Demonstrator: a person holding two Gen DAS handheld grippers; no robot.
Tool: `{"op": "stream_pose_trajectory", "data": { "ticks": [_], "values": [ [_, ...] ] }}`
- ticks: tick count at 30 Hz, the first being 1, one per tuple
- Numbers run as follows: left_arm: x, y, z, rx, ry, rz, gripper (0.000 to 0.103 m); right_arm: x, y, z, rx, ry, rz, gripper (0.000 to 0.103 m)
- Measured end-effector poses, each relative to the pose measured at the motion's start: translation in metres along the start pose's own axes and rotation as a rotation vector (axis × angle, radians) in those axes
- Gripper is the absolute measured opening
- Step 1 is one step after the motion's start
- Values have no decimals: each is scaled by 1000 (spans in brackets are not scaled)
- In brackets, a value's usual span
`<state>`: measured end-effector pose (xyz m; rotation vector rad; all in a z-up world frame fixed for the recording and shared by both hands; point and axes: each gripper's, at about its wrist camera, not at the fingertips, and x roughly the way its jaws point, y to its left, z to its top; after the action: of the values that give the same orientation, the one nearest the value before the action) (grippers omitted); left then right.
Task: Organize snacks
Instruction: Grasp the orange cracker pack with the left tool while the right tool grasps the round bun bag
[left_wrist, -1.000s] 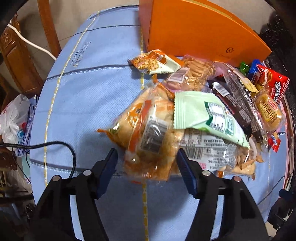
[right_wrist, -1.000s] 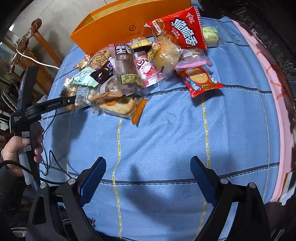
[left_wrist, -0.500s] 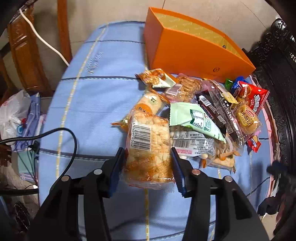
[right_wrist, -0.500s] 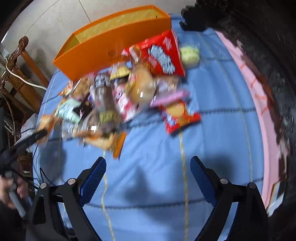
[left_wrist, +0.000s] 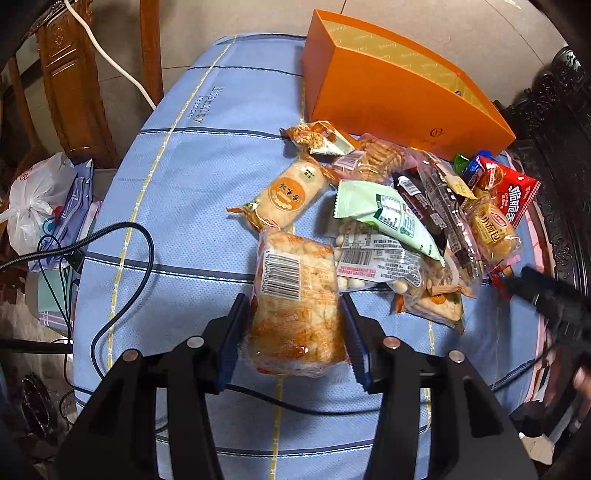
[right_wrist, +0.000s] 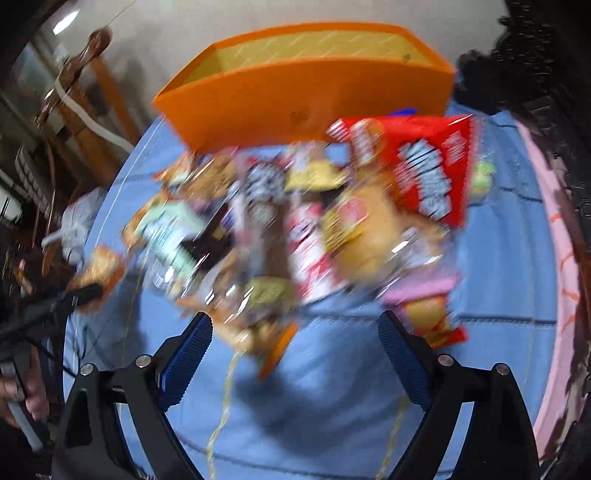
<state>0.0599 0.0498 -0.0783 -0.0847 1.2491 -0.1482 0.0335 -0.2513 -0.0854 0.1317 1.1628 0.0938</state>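
Note:
My left gripper (left_wrist: 293, 325) is shut on a clear packet of orange rice crackers (left_wrist: 297, 291), held above the blue cloth. Beyond it lies a pile of snacks: a round-logo cracker pack (left_wrist: 286, 195), a pale green packet (left_wrist: 388, 216), a small bread bun (left_wrist: 493, 230) and a red bag (left_wrist: 511, 194). An open orange box (left_wrist: 399, 88) stands behind the pile. In the blurred right wrist view my right gripper (right_wrist: 295, 332) is open, with nothing between its fingers, at the near edge of the pile; the red bag (right_wrist: 424, 170) and orange box (right_wrist: 303, 99) lie ahead.
The table wears a blue striped cloth (left_wrist: 177, 177). A black cable (left_wrist: 140, 258) loops over its left part. Wooden chairs (left_wrist: 74, 85) and a white plastic bag (left_wrist: 33, 199) sit off the left edge. Dark carved furniture (left_wrist: 561, 122) borders the right.
My left gripper closed on the rice cracker packet and lifted it up and back from the pile. My right gripper moved forward toward the pile, still open.

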Motion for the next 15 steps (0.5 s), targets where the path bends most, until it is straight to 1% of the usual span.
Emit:
{"op": "stream_pose_trajectory", "data": {
  "ticks": [3,4,5,6,7,8,9,10,12,13,14,15],
  "values": [
    [3,-1,2,-10,6,-1,49,4,-15,17,0,-4,-45,91],
    [4,-1,4,-13,9,1,49,10,-18,24,-7,6,-69,91],
    [5,-1,5,-13,10,2,49,15,-19,29,-11,17,-70,90],
    [6,-1,6,-14,11,6,48,23,-19,34,-20,31,-61,85],
    [6,-2,7,-14,10,6,43,34,-17,39,-40,56,-71,79],
    [6,-2,9,-14,11,5,43,41,-15,40,-57,70,-89,75],
    [6,-2,11,-16,10,5,43,50,-11,43,-80,89,-97,63],
    [6,-3,12,-15,8,4,43,58,-7,44,-109,100,-117,61],
    [9,-4,14,-11,7,9,43,69,1,44,-179,116,-186,60],
    [11,-4,14,-14,12,6,43,72,6,44,-212,120,-202,54],
    [13,-4,13,-18,16,-4,43,72,9,45,-219,127,-204,52],
    [15,-3,11,-17,19,-5,43,71,10,45,-217,130,-202,46]
  ]
}}
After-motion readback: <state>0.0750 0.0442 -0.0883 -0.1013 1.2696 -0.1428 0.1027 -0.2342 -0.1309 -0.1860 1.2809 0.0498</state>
